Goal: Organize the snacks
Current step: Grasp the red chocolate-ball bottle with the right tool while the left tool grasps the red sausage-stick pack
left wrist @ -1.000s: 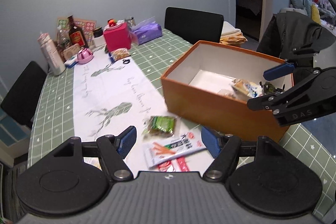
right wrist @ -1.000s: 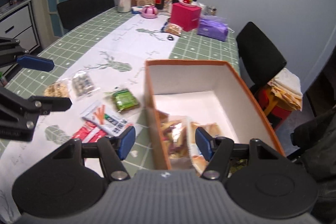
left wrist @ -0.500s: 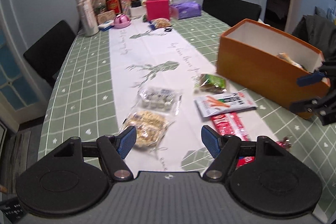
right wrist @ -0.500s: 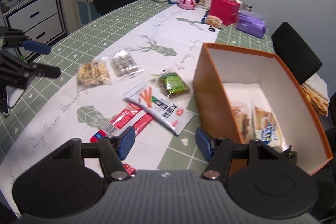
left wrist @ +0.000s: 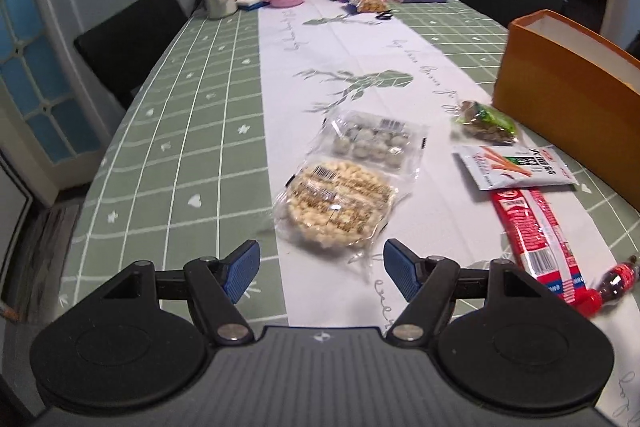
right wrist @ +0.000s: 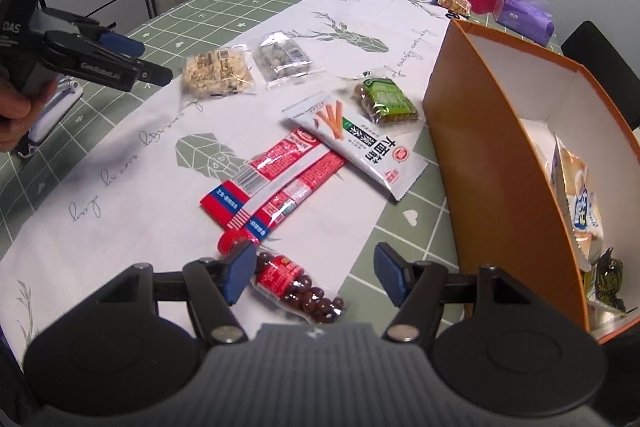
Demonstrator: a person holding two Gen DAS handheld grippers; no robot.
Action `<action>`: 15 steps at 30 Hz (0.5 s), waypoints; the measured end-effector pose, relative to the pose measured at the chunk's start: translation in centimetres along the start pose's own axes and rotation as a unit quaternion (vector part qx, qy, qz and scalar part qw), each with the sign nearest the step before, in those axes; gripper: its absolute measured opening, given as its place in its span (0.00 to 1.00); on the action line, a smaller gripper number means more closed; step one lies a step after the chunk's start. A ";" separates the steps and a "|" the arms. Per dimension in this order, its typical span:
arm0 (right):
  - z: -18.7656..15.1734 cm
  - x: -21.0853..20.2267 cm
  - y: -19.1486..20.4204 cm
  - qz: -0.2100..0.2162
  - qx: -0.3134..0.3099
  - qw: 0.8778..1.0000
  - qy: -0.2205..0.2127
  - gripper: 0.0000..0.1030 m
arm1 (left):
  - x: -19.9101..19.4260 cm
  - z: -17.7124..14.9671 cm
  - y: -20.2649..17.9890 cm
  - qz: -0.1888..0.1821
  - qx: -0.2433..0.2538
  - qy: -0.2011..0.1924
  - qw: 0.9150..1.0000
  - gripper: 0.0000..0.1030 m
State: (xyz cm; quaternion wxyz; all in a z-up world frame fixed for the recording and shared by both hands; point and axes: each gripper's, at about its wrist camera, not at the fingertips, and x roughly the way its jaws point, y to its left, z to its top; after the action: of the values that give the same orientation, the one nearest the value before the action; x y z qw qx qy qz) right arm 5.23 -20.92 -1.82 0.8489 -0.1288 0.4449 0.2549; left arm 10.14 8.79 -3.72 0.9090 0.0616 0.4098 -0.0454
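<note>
On the counter (left wrist: 192,131), along its white runner (left wrist: 352,51), the loose snacks lay spread beside an orange box (right wrist: 492,163). Left gripper (left wrist: 320,269) hung with jaws released and empty, a clear-wrapped puffed rice cake (left wrist: 340,203) lying just ahead at twelve o'clock; a packet of pale round sweets (left wrist: 372,139) touched the cake's far edge. Right gripper (right wrist: 310,277) hovered with jaws opening, above a bottle-shaped pack of chocolate beans (right wrist: 296,287) that lay between them, the pads not pressing it. Ahead of that, at eleven o'clock, lay two red stick packets (right wrist: 272,179) side by side, their far ends tucked under a white carrot-print pouch (right wrist: 356,143). A green-labelled snack pack (right wrist: 386,101) sat just beyond, near the box wall. Inside the box, at three o'clock in the right wrist view, several wrapped snacks (right wrist: 580,203) already rested. A hand (right wrist: 16,107) gripped the left gripper's handle at nine o'clock.
</note>
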 end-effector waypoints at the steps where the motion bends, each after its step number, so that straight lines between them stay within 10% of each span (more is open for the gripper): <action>1: -0.1 0.2 -0.1 0.004 0.003 1.000 0.002 0.64 | 0.3 -0.1 0.2 -0.001 -0.010 0.005 1.000 0.81; 15: -1.3 4.4 1.9 0.027 -0.057 0.997 0.050 0.54 | 2.1 0.7 -1.4 -0.033 -0.043 0.020 0.998 0.81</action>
State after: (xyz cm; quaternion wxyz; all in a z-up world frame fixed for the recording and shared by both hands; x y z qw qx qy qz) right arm 5.43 -18.50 -6.16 0.8093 -0.1780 0.4751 0.2960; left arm 11.84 7.20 -4.95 0.9005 0.0097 0.4312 -0.0559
